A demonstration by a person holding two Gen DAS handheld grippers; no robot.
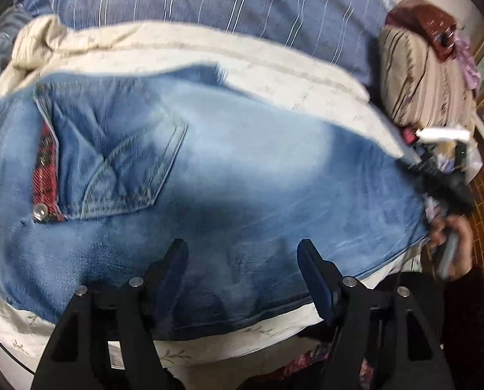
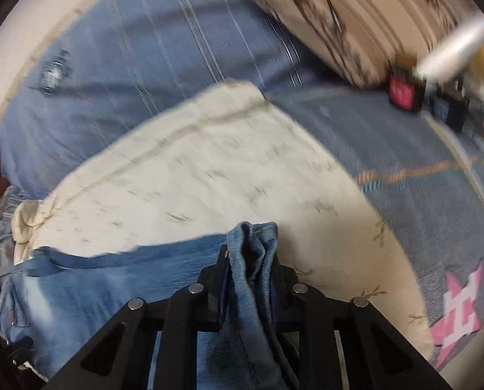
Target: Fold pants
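The jeans lie on a cream sheet on the bed, long axis from nine to three o'clock, waistband at nine. The left hand-held gripper hovers wide open, empty; the right hand-held gripper pinches the bunched leg end.

The pants are faded light-blue denim jeans, lying spread across a cream sheet on the bed. A stitched back pocket faces up, with a red plaid lining strip and a metal button beside it. In the right wrist view, a bunched fold of the denim stands pinched upright, the rest trailing leftward.
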